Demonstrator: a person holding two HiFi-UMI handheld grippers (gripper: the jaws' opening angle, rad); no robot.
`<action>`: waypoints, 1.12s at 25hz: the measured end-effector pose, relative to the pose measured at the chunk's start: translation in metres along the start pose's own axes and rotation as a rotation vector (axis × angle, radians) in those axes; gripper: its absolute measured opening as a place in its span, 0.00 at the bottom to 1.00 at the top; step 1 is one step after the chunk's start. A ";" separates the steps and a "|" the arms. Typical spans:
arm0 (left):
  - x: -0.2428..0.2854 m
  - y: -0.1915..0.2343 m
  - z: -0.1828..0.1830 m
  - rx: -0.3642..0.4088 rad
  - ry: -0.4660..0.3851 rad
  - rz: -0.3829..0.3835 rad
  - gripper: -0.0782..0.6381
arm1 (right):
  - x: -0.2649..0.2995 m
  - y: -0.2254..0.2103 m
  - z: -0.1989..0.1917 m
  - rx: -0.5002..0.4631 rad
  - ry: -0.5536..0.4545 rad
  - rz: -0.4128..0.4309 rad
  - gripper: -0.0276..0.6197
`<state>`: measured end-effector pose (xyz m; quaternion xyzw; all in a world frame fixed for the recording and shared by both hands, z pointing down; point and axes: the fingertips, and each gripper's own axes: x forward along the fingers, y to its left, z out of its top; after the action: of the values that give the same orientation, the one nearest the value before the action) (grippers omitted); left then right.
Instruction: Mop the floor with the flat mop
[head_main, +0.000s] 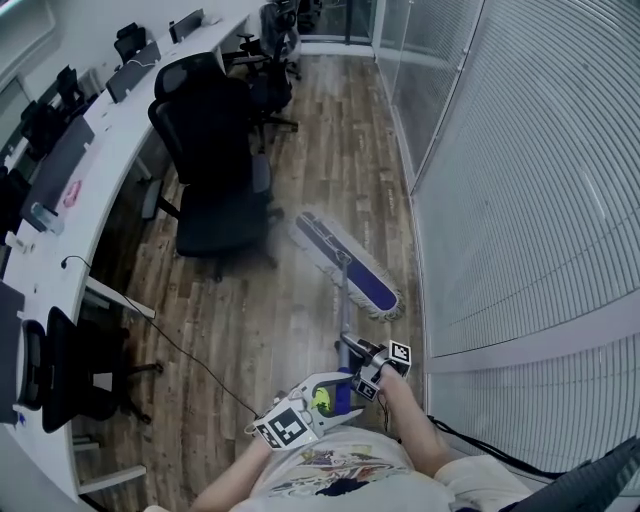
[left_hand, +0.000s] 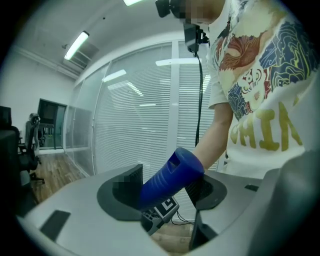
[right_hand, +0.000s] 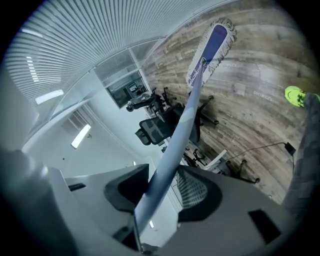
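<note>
The flat mop's head (head_main: 345, 262), blue with a white fringe, lies on the wooden floor between the black office chair and the blinds wall. Its pole (head_main: 344, 325) runs back to my two grippers. The right gripper (head_main: 375, 365) is the one further down the pole and is shut on the pale pole (right_hand: 172, 150). In the right gripper view the mop head (right_hand: 210, 47) shows far ahead. My left gripper (head_main: 320, 405) is nearer my body, shut on the ribbed blue end grip (left_hand: 167, 180) of the handle. The right gripper's marker cube (left_hand: 162, 210) shows just below that grip.
A black office chair (head_main: 215, 170) stands just left of the mop head. A long white desk (head_main: 90, 150) runs along the left, with another chair (head_main: 80, 375) at it. A thin cable (head_main: 190, 355) crosses the floor. Glass walls with blinds (head_main: 520, 200) close the right side.
</note>
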<state>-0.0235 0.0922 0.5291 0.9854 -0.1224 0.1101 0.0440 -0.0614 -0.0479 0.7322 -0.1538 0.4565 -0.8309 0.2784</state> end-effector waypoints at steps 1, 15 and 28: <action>0.002 -0.004 0.002 0.002 0.000 0.003 0.43 | -0.004 0.001 -0.002 0.001 0.001 -0.006 0.30; 0.016 0.030 0.014 0.000 -0.112 -0.005 0.43 | 0.010 0.021 0.023 -0.011 0.011 0.044 0.32; 0.044 0.115 0.003 0.009 -0.085 -0.023 0.44 | 0.063 0.045 0.097 -0.012 -0.044 0.072 0.32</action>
<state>-0.0104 -0.0298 0.5429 0.9907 -0.1125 0.0683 0.0355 -0.0476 -0.1709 0.7460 -0.1570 0.4607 -0.8139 0.3172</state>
